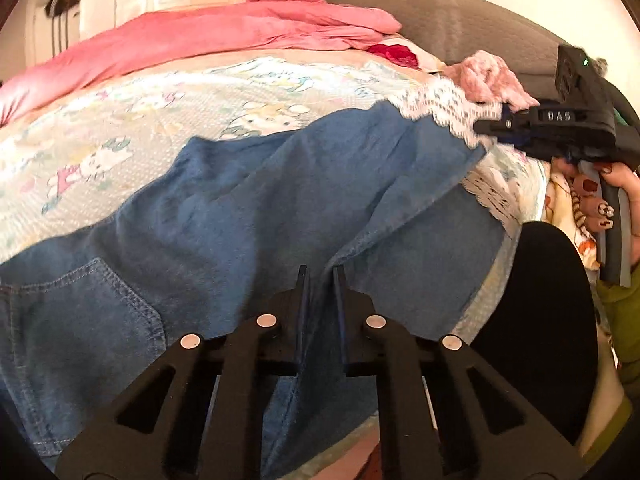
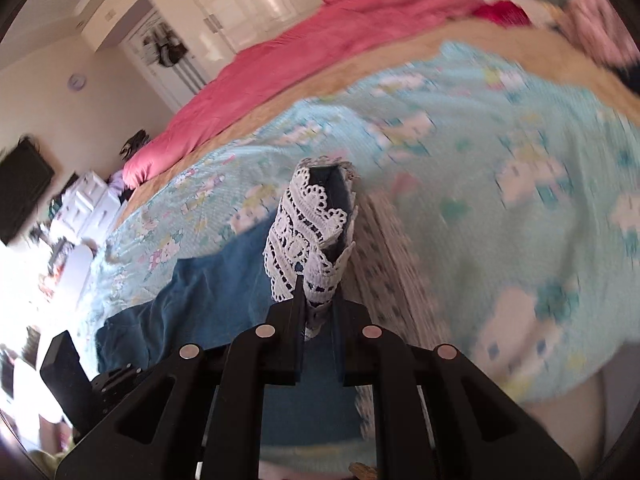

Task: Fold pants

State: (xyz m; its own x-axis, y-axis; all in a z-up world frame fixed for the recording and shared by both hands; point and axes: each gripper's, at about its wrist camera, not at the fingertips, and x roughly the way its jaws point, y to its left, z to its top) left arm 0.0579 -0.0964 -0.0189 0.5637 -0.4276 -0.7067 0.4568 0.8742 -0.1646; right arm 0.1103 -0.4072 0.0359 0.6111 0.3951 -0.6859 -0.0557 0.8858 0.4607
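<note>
The pants, blue denim with a lace hem, lie spread across the bed, their long axis running from the pocketed seat at the near left out to the leg ends at the far right. The left gripper is clenched on a fold of denim near the middle seam, close to the waist end. The right gripper is clenched on the lace hem of a leg end, which stands bunched up between its jaws and lifted off the bed. So each hand holds one end of the long axis, well apart. Judging from this, the coming fold turns on carrying the hem end along that axis toward the left gripper's end, and the right hand is the one placed to do it.
</note>
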